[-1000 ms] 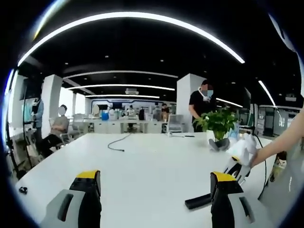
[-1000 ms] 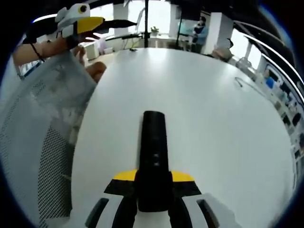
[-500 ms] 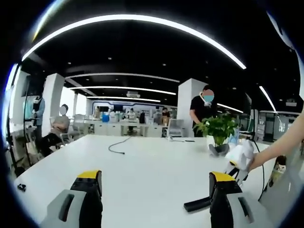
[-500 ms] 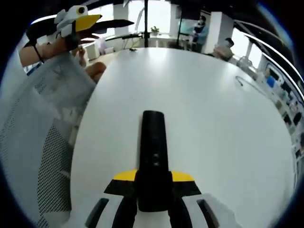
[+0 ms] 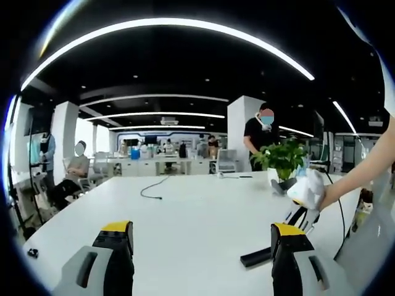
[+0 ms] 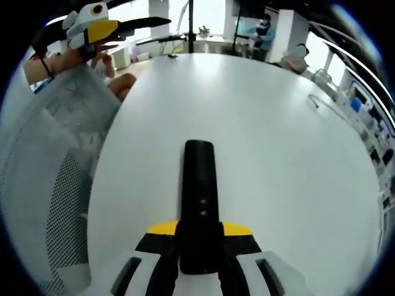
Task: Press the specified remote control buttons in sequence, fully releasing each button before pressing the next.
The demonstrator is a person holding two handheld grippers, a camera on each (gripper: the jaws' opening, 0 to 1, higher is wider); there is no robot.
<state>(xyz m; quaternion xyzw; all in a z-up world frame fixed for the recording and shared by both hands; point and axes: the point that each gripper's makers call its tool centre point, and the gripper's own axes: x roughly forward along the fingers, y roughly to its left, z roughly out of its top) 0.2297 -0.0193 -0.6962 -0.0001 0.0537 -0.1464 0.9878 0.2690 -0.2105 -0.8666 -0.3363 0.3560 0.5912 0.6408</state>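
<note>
Right gripper view had the right gripper (image 6: 199, 243) at the bottom centre of the frame, its two yellow-tipped jaws pinching the near end of the black remote control (image 6: 199, 203) from both sides. The remote ran straight up the middle of the frame from between the jaws, its far end rounded and lying over the white table (image 6: 278, 154); a few small buttons showed along its top face, too small to read. At the upper left of that frame the left gripper (image 6: 114, 26) was held up above the table edge by a hand (image 6: 65, 58), beside a white mesh chair (image 6: 43, 185) that filled the left side. Whether that gripper was spread could be judged better from the left gripper view, where its own jaws rose from the bottom left and bottom right of the frame, well apart, with nothing between them but bare table (image 5: 185, 209). In the lower right of that frame the remote control (image 5: 256, 258) appeared as a dark bar just beside the right-hand jaw, with the right gripper (image 5: 302, 216) and the hand (image 5: 321, 194) holding it above it. A potted plant (image 5: 282, 161) stood near the table's right edge, a black cable (image 5: 151, 188) lay near the centre, and people stood and sat in the office behind.
</note>
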